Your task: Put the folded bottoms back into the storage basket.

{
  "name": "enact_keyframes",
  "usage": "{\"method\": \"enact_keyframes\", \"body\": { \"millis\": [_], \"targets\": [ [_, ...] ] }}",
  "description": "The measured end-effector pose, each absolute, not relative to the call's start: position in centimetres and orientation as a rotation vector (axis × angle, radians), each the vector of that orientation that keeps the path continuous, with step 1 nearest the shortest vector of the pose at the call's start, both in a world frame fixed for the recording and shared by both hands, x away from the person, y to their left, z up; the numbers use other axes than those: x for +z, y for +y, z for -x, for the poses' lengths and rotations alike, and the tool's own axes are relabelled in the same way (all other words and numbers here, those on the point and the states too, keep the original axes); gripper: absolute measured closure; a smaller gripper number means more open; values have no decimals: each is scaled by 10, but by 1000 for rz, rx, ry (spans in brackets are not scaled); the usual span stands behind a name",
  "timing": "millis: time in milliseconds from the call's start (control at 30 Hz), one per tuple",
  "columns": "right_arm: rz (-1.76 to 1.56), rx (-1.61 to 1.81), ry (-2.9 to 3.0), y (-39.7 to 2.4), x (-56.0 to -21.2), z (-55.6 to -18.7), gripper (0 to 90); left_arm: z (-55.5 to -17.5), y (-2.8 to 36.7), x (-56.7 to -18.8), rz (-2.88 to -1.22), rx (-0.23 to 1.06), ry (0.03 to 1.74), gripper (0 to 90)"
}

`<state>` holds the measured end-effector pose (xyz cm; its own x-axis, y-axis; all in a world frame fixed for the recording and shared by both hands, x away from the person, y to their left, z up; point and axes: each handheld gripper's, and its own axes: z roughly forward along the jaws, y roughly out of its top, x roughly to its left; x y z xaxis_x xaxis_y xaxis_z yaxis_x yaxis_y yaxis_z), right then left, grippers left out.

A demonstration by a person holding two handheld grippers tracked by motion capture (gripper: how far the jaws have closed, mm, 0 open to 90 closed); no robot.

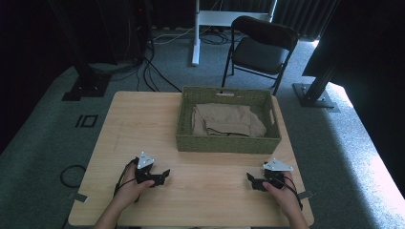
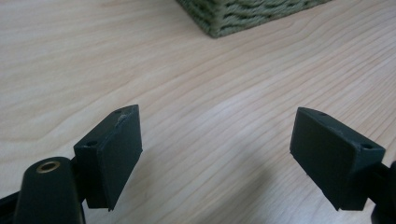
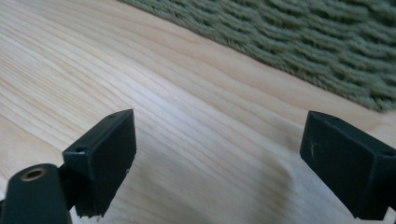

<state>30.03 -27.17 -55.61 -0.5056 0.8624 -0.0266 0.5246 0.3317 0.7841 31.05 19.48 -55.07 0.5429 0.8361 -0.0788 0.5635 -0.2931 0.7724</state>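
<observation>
Left gripper (image 1: 164,176): held low over the near part of the table, jaws wide apart with nothing between them; in the left gripper view only bare wood lies between the 2 black pads.
Right gripper (image 1: 250,180): held low over the table's near right part, jaws also spread wide and holding nothing; bare wood shows between them in the right gripper view.
Table (image 1: 143,119): pale wood with fine lengthwise grain, rounded corners, matt surface.
Basket (image 1: 224,143): beyond both grippers, at the far middle of the table, well apart from the left gripper and nearer the right one; rectangular, woven of green cord in wavy rows, with slot handles in its walls.
Cloth (image 1: 227,119): beige fabric, folded, lying inside the basket, apart from both grippers.
Chair (image 1: 260,47): black folding chair on grey carpet behind the table.
Hard to make out: the basket's near wall hides the lower edge of the cloth; each gripper view cuts the basket off, showing 1 corner or a strip of its wall; the room's back is too dark to read.
</observation>
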Motion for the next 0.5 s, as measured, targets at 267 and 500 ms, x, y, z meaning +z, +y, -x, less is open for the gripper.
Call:
{"method": "enact_keyframes", "body": {
  "millis": [267, 500],
  "targets": [
    [-1364, 927, 2140, -276, -559, -298, 128, -310, 199, -552, -2005, 482, 1256, 182],
    [-1404, 928, 2118, -277, -559, -298, 124, -309, 194, -553, -2030, 580, 1322, 170]
  ]
}}
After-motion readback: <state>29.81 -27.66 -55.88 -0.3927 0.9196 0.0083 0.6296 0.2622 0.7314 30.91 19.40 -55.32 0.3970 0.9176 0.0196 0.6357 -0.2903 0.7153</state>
